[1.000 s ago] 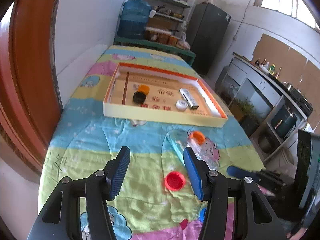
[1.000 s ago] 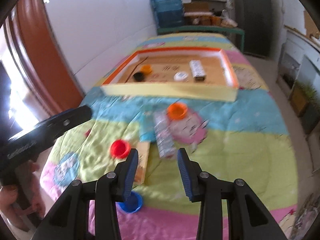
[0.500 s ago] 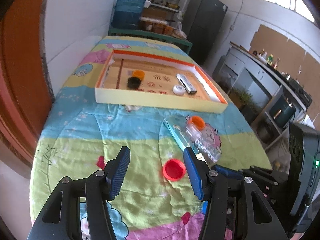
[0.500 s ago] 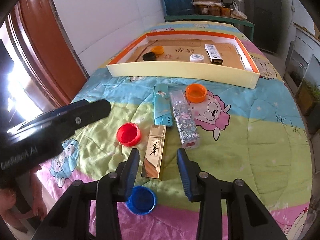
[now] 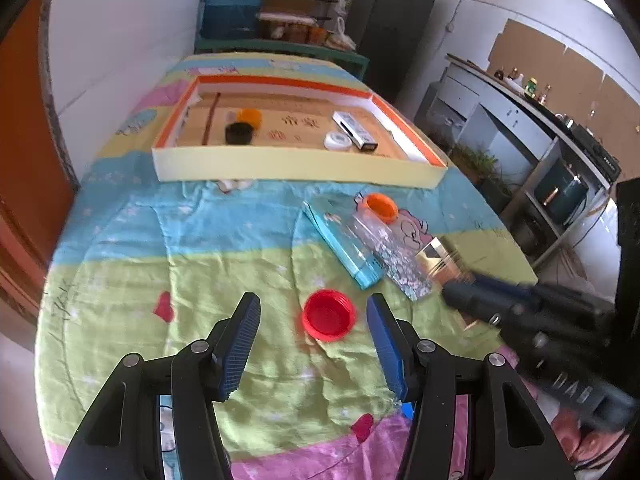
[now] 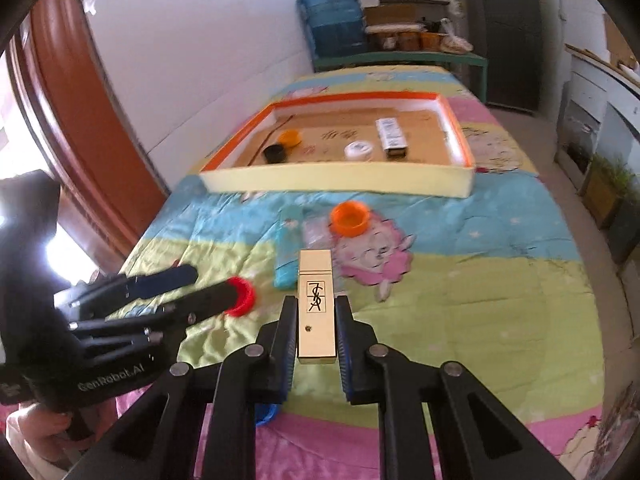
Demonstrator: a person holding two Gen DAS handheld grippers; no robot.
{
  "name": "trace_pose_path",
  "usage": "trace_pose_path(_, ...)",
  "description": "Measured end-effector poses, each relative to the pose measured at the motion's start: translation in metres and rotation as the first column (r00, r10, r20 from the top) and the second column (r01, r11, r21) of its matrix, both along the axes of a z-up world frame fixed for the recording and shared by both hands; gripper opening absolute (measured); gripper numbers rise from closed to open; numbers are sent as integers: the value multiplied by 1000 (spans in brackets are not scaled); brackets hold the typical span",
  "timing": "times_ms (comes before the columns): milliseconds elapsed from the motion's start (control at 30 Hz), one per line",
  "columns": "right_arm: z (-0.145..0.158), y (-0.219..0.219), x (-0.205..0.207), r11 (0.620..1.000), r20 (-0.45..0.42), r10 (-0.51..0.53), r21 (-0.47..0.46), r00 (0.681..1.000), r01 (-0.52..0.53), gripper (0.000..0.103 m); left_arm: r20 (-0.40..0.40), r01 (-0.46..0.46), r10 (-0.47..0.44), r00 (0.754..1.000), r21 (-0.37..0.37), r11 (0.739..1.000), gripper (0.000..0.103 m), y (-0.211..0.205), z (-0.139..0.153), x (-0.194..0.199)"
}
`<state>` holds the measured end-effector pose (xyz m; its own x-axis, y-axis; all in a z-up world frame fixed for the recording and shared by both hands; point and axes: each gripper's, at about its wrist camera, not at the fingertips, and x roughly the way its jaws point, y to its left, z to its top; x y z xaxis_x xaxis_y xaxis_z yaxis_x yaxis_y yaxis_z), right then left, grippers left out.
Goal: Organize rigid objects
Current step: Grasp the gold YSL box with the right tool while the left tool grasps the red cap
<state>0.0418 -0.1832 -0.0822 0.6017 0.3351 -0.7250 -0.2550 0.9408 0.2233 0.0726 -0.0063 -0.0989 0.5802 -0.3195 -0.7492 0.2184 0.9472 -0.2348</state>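
- Low in the centre of my right wrist view, the gold box (image 6: 317, 307) sits pinched in my right gripper (image 6: 316, 312), whose jaws have just closed onto it.
- My left gripper (image 5: 313, 312) is spread, the red cap (image 5: 329, 314) lying between its fingers on the bedspread (image 5: 192, 248).
- Farther up, the tray (image 6: 336, 182).

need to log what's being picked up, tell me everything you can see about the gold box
The gold box is a slim, long rectangular carton with a shiny, mirror-like gold finish, probably foil card. Its top face carries a white label with a black interlaced logo and a small dot below it. The right gripper, whose jaws have just been closing, is shut on its near half, pads pressing its long sides. It points away toward the tray, its far end overlapping the teal box. Whether it is lifted off the cloth is unclear.
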Motion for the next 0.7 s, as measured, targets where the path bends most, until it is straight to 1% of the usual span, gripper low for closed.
trace_pose_path(167,1,-12,3,1000,-9,-29,11,1000,29,18,-24,18,-17,1000,39,999,57,-12,-12,3)
trace_pose_path(233,0,-11,4,1000,-10,-28,12,1000,28,18,-3,19,-19,1000,67,998,57,-16,-13,1)
trace_pose_path(267,-1,-12,3,1000,-10,-27,12,1000,27,18,1,20,-20,1000,79,997,53,-17,-14,1)
trace_pose_path(300,-1,-11,3,1000,-11,-26,12,1000,26,18,12,17,-18,1000,91,996,39,-18,-14,1)
trace_pose_path(333,-2,-11,3,1000,-11,-24,13,1000,24,18,18,16,-18,1000,97,995,31,-18,-14,0)
trace_pose_path(533,-4,-9,3,1000,-13,-19,12,1000,19,18,29,17,-19,999,73,997,31,-13,-15,-1)
trace_pose_path(700,0,-8,5,1000,-2,-16,5,1000,16,18,50,19,-22,999,58,998,31,-9,-3,-2)
